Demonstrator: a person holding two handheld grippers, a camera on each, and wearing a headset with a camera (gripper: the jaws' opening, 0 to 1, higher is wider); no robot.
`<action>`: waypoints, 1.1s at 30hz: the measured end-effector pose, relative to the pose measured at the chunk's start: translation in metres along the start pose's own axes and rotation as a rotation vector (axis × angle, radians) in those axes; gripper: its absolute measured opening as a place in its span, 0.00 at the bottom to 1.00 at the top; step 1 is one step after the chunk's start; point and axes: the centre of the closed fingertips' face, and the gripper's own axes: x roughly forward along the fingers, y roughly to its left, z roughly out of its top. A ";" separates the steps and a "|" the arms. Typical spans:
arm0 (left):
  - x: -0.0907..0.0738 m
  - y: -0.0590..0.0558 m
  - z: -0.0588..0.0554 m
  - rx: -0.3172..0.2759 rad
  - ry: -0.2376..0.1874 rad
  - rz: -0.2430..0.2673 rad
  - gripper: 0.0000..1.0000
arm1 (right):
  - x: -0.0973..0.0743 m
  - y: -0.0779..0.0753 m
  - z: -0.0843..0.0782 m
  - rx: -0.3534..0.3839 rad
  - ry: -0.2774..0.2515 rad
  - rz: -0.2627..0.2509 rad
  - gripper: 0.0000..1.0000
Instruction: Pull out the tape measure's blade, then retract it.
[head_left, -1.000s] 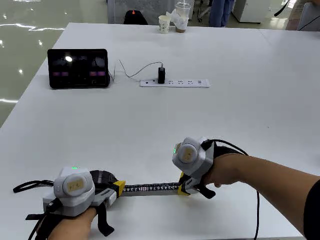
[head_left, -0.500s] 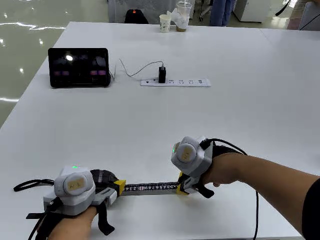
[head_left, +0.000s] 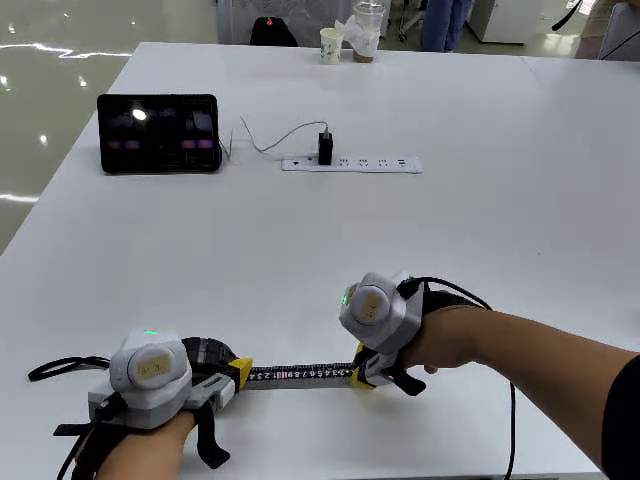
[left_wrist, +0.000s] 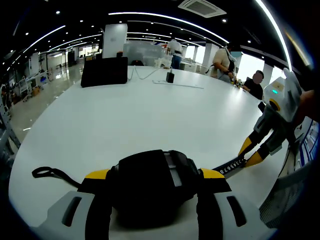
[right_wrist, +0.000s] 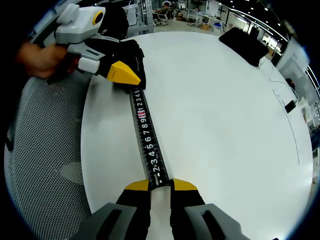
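The black tape measure case (head_left: 206, 355) lies on the white table near the front left, with my left gripper (head_left: 233, 384) shut on it; the case sits between its yellow-tipped fingers (left_wrist: 155, 175). The dark, numbered blade (head_left: 300, 375) runs flat along the table to the right, and my right gripper (head_left: 362, 378) is shut on its end. In the right gripper view, the blade (right_wrist: 147, 142) stretches from my closed fingertips (right_wrist: 161, 186) up to the case (right_wrist: 125, 52). The case's black wrist strap (head_left: 60, 370) trails off to the left.
A dark tablet (head_left: 158, 133) stands at the back left. A white power strip (head_left: 350, 164) with a black charger and cable lies mid-table. Paper cups (head_left: 330, 45) sit at the far edge. The table's front edge runs just below both grippers.
My right gripper has moved slightly left toward the case, and the exposed stretch of blade is a little shorter. The left gripper and case have stayed put.
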 end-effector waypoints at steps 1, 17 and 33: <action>0.000 0.000 0.000 0.000 0.000 0.000 0.65 | 0.000 0.000 0.000 0.000 -0.001 0.001 0.11; 0.000 0.000 0.000 -0.001 0.000 -0.001 0.65 | 0.003 0.001 0.005 -0.009 0.003 0.004 0.11; 0.000 0.000 0.000 -0.001 0.001 -0.001 0.65 | 0.004 0.003 0.009 -0.017 0.000 0.004 0.11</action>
